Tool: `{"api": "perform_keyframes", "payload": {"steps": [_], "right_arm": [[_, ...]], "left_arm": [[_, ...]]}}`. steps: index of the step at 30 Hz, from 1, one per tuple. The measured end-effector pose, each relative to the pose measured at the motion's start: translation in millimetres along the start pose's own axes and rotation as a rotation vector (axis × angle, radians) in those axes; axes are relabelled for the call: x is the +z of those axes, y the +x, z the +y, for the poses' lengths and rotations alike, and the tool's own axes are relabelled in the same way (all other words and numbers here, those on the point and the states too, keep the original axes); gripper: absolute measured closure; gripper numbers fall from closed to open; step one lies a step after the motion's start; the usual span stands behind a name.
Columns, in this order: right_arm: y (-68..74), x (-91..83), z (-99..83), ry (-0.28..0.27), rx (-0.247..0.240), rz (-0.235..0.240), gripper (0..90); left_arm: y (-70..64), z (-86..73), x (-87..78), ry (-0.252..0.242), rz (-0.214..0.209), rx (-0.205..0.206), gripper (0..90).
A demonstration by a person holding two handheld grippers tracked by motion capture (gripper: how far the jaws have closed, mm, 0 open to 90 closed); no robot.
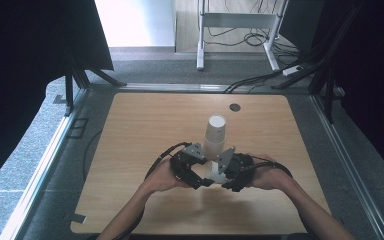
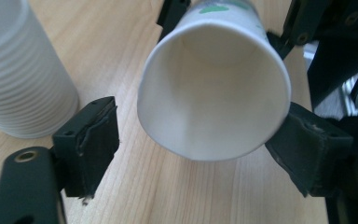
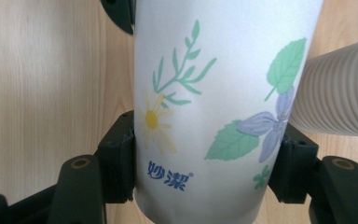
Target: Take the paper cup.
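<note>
right gripper [image 3: 200, 163]: jaws clamped on flowered paper cup [image 3: 214, 93], held on its side low over the tabletop [image 1: 145, 125] | left gripper [image 2: 196, 149]: jaws wide around the cup's open mouth, left pad apart | cup stack [image 1: 215, 136]: upright just behind

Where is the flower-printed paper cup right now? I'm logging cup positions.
The flower-printed cup lies sideways between both grippers near the table's front centre, clamped by the right gripper, just in front of the upright cup stack.
</note>
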State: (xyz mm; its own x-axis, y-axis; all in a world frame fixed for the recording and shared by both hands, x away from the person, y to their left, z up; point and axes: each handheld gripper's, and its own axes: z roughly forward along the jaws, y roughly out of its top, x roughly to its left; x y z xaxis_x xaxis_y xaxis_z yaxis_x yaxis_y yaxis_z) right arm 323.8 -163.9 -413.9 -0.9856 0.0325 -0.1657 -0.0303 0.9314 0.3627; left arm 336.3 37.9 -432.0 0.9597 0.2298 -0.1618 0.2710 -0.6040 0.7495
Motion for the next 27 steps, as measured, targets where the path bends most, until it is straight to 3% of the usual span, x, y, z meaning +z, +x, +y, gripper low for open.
{"api": "perform_keyframes", "payload": {"steps": [2,7,14,22,27], "right_arm": [[-1.0,-1.4,-5.7,-0.058,0.018,-0.004,36.3],[-1.8,-8.2,-22.5,-0.252,0.127,-0.004,36.3],[1.7,-7.4,-44.0,-0.464,0.229,-0.019,36.3],[10.0,10.2,-56.3,-0.624,0.286,-0.018,36.3],[13.9,20.3,-58.6,-0.671,0.286,-0.01,36.2]], "left_arm": [[1.3,0.4,-3.2,-0.025,-0.004,-0.016,15.3],[2.8,1.5,-8.7,-0.07,-0.012,-0.033,14.4],[2.9,2.4,-11.6,-0.118,-0.035,-0.045,14.7],[2.5,4.6,-11.7,-0.156,-0.075,-0.041,15.7],[2.8,6.5,-12.5,-0.186,-0.101,-0.041,17.6]]}}
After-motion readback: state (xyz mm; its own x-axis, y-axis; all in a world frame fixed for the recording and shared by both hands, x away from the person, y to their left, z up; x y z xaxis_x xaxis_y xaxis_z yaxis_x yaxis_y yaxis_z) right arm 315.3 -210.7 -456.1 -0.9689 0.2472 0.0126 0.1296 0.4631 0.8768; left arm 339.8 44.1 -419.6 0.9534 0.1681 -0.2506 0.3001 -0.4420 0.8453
